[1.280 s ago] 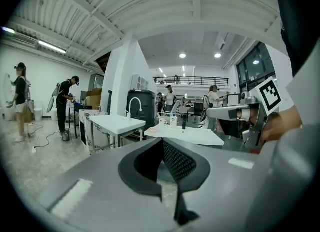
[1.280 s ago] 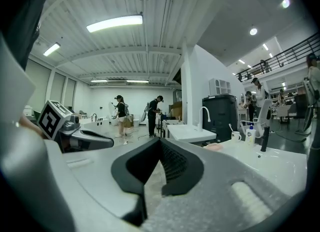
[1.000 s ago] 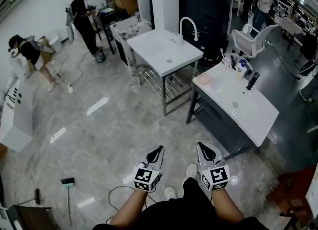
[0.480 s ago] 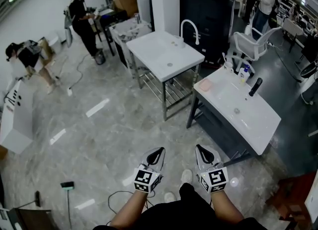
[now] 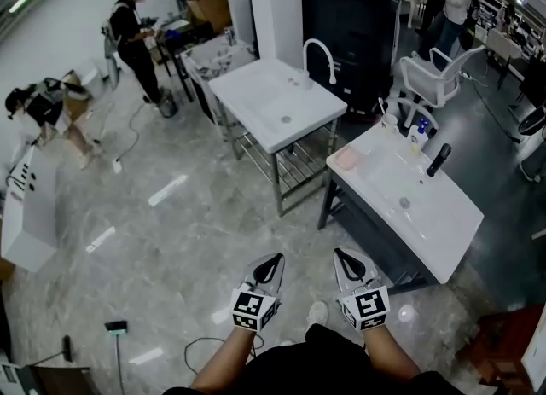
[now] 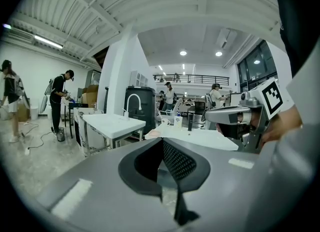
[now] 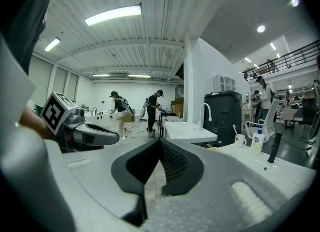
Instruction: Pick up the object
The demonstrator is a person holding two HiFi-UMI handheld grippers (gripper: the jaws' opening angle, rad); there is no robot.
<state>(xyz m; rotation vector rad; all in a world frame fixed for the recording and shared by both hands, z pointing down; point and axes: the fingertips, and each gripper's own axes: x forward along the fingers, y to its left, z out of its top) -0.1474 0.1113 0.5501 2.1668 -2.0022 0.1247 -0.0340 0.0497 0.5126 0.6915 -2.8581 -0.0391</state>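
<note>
Head view: left gripper [image 5: 273, 259] and right gripper [image 5: 342, 255] hang over the floor [image 5: 188, 240], jaws closed, empty. The object, perhaps the black item [image 5: 438, 159], stands on the sink counter [image 5: 439, 214], well apart.

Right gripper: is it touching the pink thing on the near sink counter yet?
Apart. The head view shows the right gripper low over the floor, well short of the pink thing on the sink counter, with the cabinet front between them.
</note>
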